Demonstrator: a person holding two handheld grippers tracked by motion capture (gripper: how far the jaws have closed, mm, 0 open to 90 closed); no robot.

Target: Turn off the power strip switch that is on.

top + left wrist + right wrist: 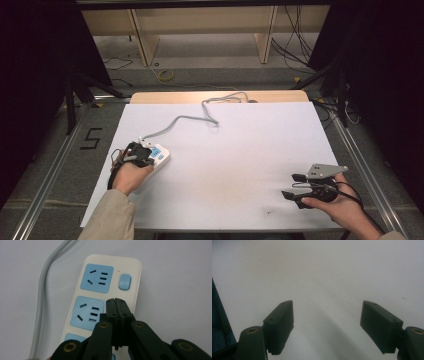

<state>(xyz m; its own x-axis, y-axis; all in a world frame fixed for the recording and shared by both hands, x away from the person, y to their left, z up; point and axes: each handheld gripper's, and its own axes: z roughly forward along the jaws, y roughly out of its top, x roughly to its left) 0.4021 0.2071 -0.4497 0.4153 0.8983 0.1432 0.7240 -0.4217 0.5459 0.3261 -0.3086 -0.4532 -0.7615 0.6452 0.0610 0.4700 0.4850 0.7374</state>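
A cream power strip [159, 159] with light blue sockets lies at the left of the white table top, its grey cable [192, 119] running to the far edge. In the left gripper view the power strip [133, 272] shows two blue sockets and a blue switch [124, 281]. My left gripper [116, 302] is shut with nothing between its jaws, its tips just over the strip beside the middle socket, below the switch. That left gripper [142, 154] sits above the strip's near end. My right gripper [294, 186] stands open near the front right, pointing left, with nothing between its jaws.
A white board [235, 150] covers the table. Wooden shelving [200, 30] and loose cables [295, 45] lie on the floor beyond the far edge. Metal rails [55, 170] run along both sides of the table.
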